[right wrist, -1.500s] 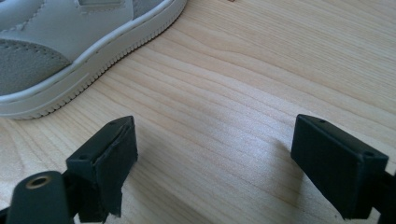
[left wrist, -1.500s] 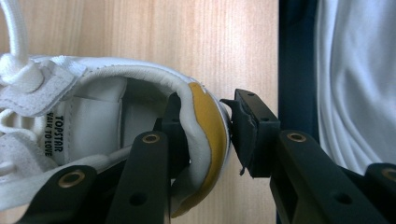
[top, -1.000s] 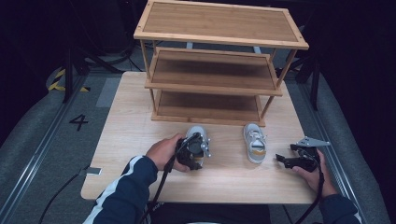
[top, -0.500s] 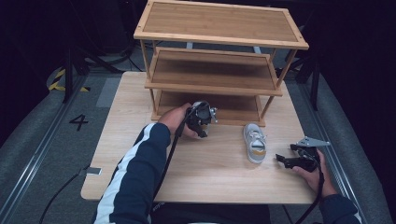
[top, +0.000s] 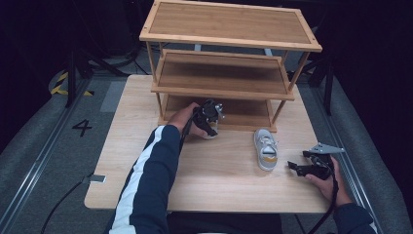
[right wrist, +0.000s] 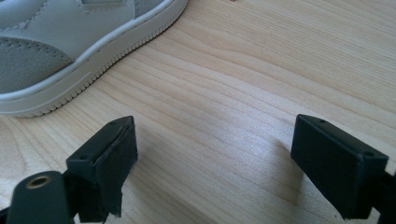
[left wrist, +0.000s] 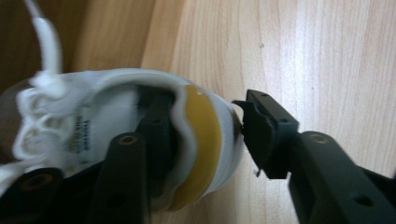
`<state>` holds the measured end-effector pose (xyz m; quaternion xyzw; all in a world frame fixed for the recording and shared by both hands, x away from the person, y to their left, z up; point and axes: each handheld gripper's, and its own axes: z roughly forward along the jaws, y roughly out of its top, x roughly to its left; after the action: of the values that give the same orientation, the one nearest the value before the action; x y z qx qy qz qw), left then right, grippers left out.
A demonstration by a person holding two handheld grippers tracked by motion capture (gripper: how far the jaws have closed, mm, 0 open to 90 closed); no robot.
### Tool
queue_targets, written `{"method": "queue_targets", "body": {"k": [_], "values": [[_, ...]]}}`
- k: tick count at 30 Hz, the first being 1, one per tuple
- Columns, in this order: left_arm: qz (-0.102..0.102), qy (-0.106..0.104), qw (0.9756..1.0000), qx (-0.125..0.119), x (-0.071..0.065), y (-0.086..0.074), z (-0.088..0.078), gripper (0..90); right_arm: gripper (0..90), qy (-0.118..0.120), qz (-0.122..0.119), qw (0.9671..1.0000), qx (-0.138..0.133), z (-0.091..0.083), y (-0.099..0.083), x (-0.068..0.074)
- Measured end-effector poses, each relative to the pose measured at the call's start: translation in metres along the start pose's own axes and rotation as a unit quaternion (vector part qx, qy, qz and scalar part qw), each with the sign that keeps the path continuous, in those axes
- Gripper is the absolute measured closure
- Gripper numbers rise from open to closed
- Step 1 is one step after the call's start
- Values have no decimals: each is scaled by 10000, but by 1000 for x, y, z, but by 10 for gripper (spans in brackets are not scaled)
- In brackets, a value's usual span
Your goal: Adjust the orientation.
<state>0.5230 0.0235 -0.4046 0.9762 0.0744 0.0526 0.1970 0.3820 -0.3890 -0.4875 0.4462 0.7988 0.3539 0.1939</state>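
Note:
A small white shoe [left wrist: 93,126] with a yellow heel lining lies at the front edge of the rack's lowest shelf [top: 243,114]. Its toe points toward the darker shelf wood and its heel is over the table. My left gripper [top: 213,114] is at that heel, one jaw inside the shoe and the other just outside it. The jaws have just been opening, and the outer pad [left wrist: 261,126] stands barely off the heel wall. A second grey-and-white shoe [top: 265,148] rests on the table to the right. My right gripper [top: 294,168] sits beside it, open and holding nothing [right wrist: 215,144].
The three-tier wooden rack [top: 229,24] stands at the back of the light wooden table [top: 219,190]. Its posts flank the lowest shelf. Dark floor and a metal rail surround the table, and a cable trails off its left front corner.
My left hand has carried the white shoe from the table's front up to the rack's lowest shelf, and its jaws have parted off the heel. The right hand and the second shoe stayed put.

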Motion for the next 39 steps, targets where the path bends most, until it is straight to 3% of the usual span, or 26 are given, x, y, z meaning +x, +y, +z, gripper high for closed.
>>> {"method": "queue_targets", "body": {"k": [3,4,5,8,11,13,14,15,16,17,19,20,24,25,26,27,28,30,32,34,35,36,37,38,39], "values": [[-128,96,9997,-168,-2,-6,-6,469,149,-1,1,10000,1,0,0,0],[-48,226,9995,-201,-2,-8,-9,456,149,-1,2,10000,0,0,0,0],[-104,327,9989,-321,-3,-12,-13,439,149,1,1,10000,1,0,0,0],[-401,591,9944,-776,-8,-25,-24,384,149,0,-1,10000,1,0,0,0],[-651,849,9863,-1256,-15,-39,-37,337,150,6,-2,10000,1,0,0,0],[-846,887,9808,-1516,-21,-47,-43,284,150,2,-1,10000,1,0,0,0],[-950,998,9771,-1622,-25,-50,-43,277,150,2,0,10000,1,0,0,0],[-1246,1068,9687,-1865,-32,-53,-41,267,150,2,-1,10000,0,0,0,0],[-1315,1061,9663,-1944,-34,-56,-40,251,150,2,-2,10000,0,0,0,0],[-1505,1024,9620,-2033,-38,-60,-37,246,150,3,-2,10000,1,0,0,0],[-1659,1013,9600,-2016,-42,-63,-31,226,150,2,2,10000,2,0,0,0],[-1766,1027,9570,-2060,-45,-65,-25,219,150,2,0,10000,1,0,0,0],[-2015,1108,9510,-2067,-48,-69,-5,220,150,1,0,10000,2,0,0,0],[-2107,1090,9480,-2124,-48,-70,1,220,149,2,0,10000,1,0,0,0],[-2107,1090,9480,-2124,-48,-70,1,220,150,4,1,10000,1,0,0,0],[-2203,1160,9444,-2149,-46,-69,9,217,150,1,-1,10000,1,0,0,0],[-2203,1160,9444,-2149,-46,-69,9,213,150,1,-1,10000,1,0,0,0],[-2303,1232,9403,-2181,-44,-69,17,215,150,5,0,10000,1,0,0,0],[-2319,1260,9400,-2164,-44,-68,19,209,150,2,-1,10000,1,0,0,0],[-2321,1453,9383,-2110,-42,-67,24,210,150,2,1,10000,2,0,0,0],[-2328,1470,9367,-2165,-41,-67,24,229,150,2,-1,10000,1,0,0,0],[-2416,1419,9320,-2300,-40,-67,24,227,150,2,-2,10000,1,0,0,0],[-2414,1420,9304,-2362,-39,-67,24,225,150,2,2,10000,2,0,0,0],[-2414,1425,9295,-2398,-37,-67,24,225,150,5,0,10000,1,0,0,0],[-2377,1489,9314,-2321,-36,-65,24,227,150,0,0,10000,2,0,0,0]]}}
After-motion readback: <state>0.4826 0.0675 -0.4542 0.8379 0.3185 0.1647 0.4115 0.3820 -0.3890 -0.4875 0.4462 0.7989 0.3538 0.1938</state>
